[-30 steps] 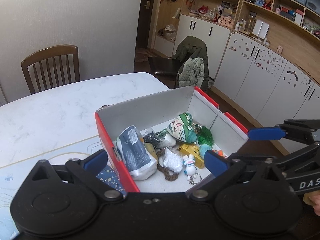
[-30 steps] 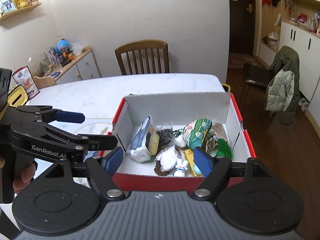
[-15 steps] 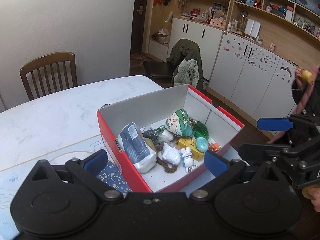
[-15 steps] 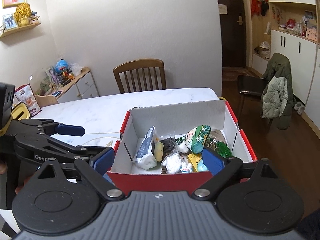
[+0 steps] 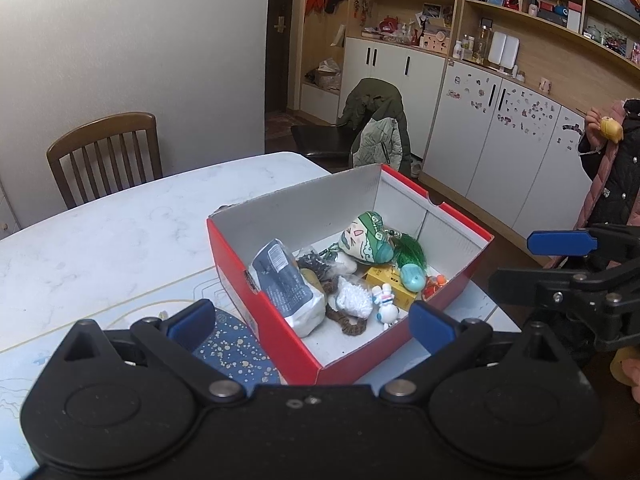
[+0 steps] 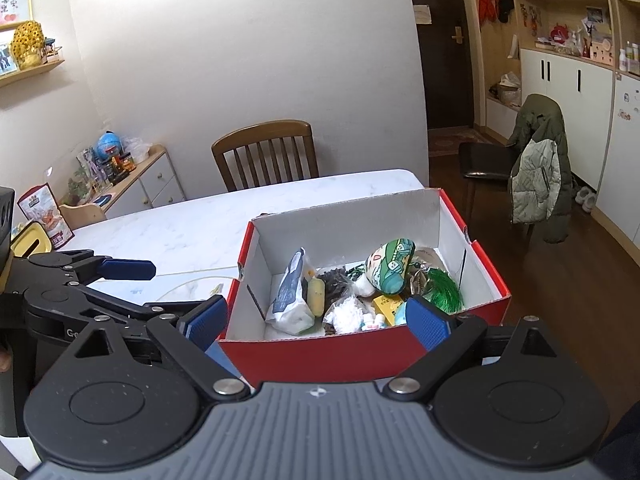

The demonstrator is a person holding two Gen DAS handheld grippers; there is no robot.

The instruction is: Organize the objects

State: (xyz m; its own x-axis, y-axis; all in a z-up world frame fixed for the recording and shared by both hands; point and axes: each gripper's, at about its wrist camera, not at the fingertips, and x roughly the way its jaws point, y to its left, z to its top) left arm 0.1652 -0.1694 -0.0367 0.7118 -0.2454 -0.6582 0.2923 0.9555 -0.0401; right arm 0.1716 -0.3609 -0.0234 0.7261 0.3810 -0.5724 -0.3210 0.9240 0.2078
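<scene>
Red box (image 5: 276, 322) of trinkets just ahead of left tool (image 5: 310, 318), right tool (image 6: 316, 318); both spread, empty

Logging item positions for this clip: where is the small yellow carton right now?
The small yellow carton lies inside the red cardboard shoebox, toward its right side in the left wrist view, beside the teal egg-shaped toy and just below the green patterned plush pouch.

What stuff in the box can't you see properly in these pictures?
- Right wrist view: the little white figure is half hidden behind the box front wall.
- Both views: the print on the grey pouch is too small to read.
- Left wrist view: the orange thing is tucked behind the box's side wall, too small to name.
</scene>
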